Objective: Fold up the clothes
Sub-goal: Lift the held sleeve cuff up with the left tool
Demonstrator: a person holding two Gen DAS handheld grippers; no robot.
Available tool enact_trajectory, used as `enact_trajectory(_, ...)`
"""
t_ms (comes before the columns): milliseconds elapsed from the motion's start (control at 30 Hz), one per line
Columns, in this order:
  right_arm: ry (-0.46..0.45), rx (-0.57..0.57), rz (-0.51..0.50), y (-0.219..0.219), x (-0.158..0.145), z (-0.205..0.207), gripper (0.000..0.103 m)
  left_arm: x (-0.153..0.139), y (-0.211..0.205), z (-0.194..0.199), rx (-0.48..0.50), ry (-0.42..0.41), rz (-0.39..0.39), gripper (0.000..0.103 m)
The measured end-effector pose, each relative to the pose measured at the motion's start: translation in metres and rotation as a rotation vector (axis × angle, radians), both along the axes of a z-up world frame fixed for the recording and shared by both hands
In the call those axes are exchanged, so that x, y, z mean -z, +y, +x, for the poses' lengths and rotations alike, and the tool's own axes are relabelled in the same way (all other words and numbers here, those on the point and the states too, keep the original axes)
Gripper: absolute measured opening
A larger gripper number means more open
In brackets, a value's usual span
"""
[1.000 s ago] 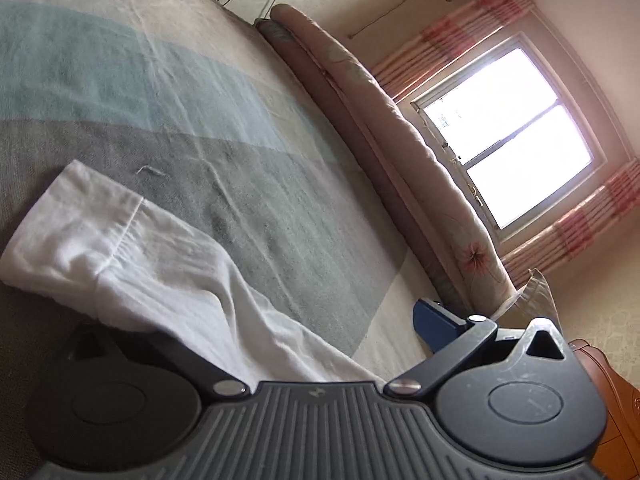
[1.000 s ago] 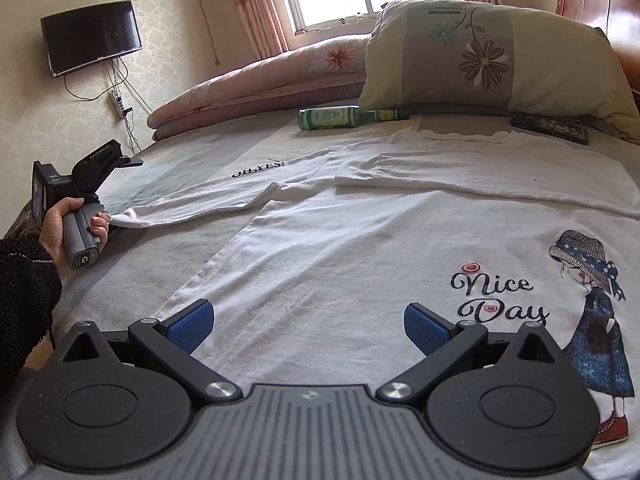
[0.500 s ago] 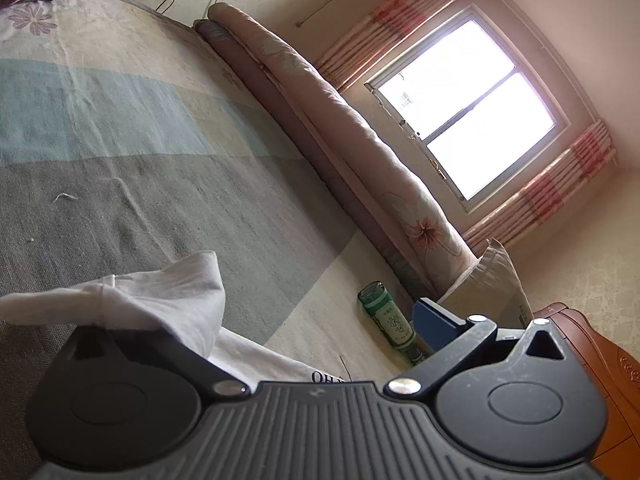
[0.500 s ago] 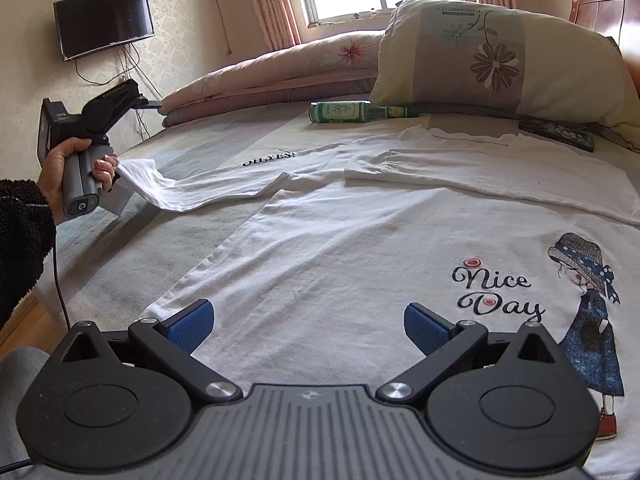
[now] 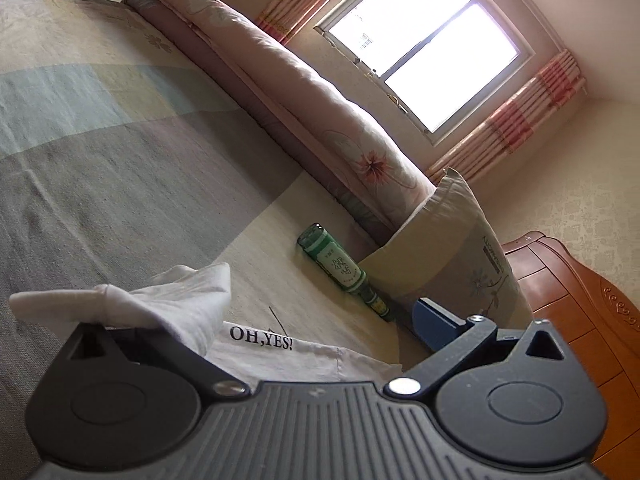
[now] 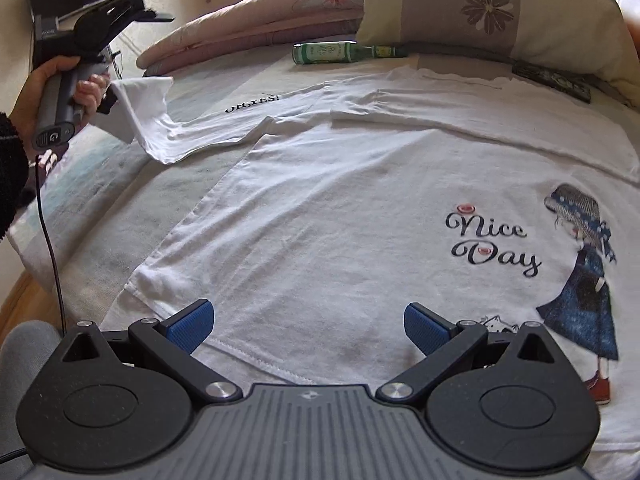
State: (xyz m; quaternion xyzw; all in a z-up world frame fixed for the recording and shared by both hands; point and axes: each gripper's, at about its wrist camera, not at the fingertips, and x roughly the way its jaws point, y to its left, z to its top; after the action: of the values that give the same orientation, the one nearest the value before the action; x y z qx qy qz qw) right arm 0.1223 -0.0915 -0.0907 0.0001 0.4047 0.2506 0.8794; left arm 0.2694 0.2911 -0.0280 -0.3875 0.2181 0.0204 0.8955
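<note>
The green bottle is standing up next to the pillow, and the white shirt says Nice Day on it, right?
Almost. The green bottle is not standing up; it lies on its side on the bed next to the pillow, as the right wrist view shows. The white shirt does say Nice Day.

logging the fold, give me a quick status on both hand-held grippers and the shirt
Left hand-held gripper shut on sleeve, lifted off bed. Right hand-held gripper open over shirt hem. Bottle beyond the shirt, not touching it.
</note>
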Motion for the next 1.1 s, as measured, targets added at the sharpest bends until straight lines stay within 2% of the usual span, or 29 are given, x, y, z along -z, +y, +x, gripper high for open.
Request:
enact_trajectory(100,-0.044,-0.097,-0.037,0.014,-0.012,0.002,0.103,-0.006,-0.01,0.008,0.025,0.008,0.002,0.102)
enact_trajectory(200,-0.047,-0.13,-0.035,0.02,-0.006,0.019,0.103,-0.016,-0.023,0.016,0.042,0.005,0.023,0.102)
enact_trajectory(367,0.029,-0.163,0.038,0.004,0.018,0.03,0.103,-0.028,-0.045,0.027,0.039,0.019,0.052,0.102)
enact_trajectory(567,-0.035,-0.079,0.027,-0.022,0.004,0.022,0.103,-0.037,-0.072,0.039,0.032,0.042,0.095,0.102)
enact_trajectory(667,-0.02,-0.072,0.068,-0.035,0.004,0.022,0.103,-0.04,-0.084,0.043,0.032,0.046,0.099,0.102)
enact_trajectory(833,-0.021,-0.033,0.049,-0.049,0.008,0.022,0.103,-0.051,-0.108,0.052,0.049,0.045,0.123,0.102)
enact_trajectory(1100,-0.044,0.008,0.077,-0.068,0.003,0.02,0.103,-0.065,-0.146,0.07,0.084,0.049,0.174,0.102)
